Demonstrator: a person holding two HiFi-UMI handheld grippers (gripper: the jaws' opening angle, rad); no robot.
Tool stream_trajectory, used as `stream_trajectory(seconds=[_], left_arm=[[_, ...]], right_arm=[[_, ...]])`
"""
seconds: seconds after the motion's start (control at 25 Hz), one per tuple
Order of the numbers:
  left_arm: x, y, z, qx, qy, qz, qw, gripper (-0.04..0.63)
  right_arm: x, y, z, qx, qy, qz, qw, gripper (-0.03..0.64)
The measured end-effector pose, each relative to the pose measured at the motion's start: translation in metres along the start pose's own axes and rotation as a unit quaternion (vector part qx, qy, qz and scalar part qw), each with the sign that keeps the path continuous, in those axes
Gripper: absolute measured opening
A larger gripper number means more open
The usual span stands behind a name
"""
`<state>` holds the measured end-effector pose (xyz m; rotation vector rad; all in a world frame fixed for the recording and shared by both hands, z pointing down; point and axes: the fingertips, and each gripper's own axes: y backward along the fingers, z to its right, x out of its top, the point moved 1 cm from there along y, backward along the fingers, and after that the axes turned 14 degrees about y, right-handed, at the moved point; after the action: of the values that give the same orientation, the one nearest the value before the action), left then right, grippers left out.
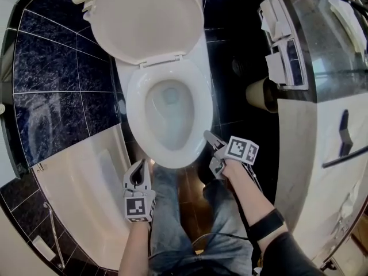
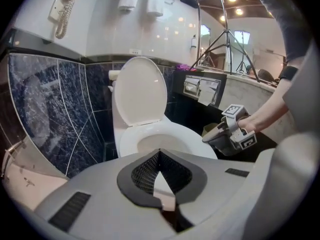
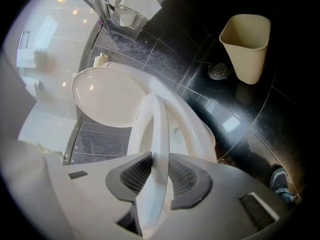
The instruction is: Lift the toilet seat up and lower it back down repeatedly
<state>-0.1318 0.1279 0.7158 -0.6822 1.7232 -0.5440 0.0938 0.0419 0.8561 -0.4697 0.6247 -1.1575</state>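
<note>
The right fingers (image 3: 186,176) are gripping the seat (image 3: 158,134) by its thin front edge, a little off the bowl (image 3: 194,126), while the left fingers (image 2: 145,173) are hanging closed and empty nearby, so the smooth seat could, I think, be slipping out and slamming down.

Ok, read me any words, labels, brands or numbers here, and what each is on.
None readable.
The left gripper and right gripper bear only square markers, no letters.
A small label on the white wall is too small to read.
</note>
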Motion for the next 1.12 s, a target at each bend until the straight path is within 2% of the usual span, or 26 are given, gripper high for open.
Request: stream_trajectory(seconds=[0.12, 0.24, 0.36, 0.56, 0.76, 0.96, 1.12], left_arm=[[-0.029, 0.012, -0.009, 0.007, -0.003, -0.033, 0.9994, 0.000], [-0.071, 0.016, -0.014, -0.008, -0.018, -0.080, 0.9966, 0.000], [-0.091, 0.002, -0.005, -0.024, 0.008, -0.101, 0.9946, 0.000], [-0.050, -0.025, 0.027, -0.055, 0.025, -0.047, 0.9971, 0.000], [-0.018, -0.022, 0.029, -0.048, 0.047, -0.011, 0.9977, 0.000], [0.011, -0.018, 0.032, -0.053, 0.060, -0.004, 0.9968, 0.000], [0.044, -0.016, 0.028, -0.045, 0.073, 0.013, 0.9962, 0.000]], right_arm=[[0.010, 0.011, -0.014, 0.002, -0.005, 0.000, 1.000, 0.123], [0.018, 0.018, -0.031, 0.017, -0.027, 0.011, 0.999, 0.126], [0.029, 0.023, -0.047, 0.025, -0.026, 0.015, 0.999, 0.135], [0.040, 0.029, -0.062, 0.025, -0.022, 0.023, 0.999, 0.138], [0.050, 0.035, -0.076, 0.033, -0.018, 0.034, 0.999, 0.143], [0.067, 0.041, -0.093, 0.035, 0.003, 0.036, 0.999, 0.147], [0.083, 0.048, -0.112, 0.036, -0.012, 0.051, 0.998, 0.150]])
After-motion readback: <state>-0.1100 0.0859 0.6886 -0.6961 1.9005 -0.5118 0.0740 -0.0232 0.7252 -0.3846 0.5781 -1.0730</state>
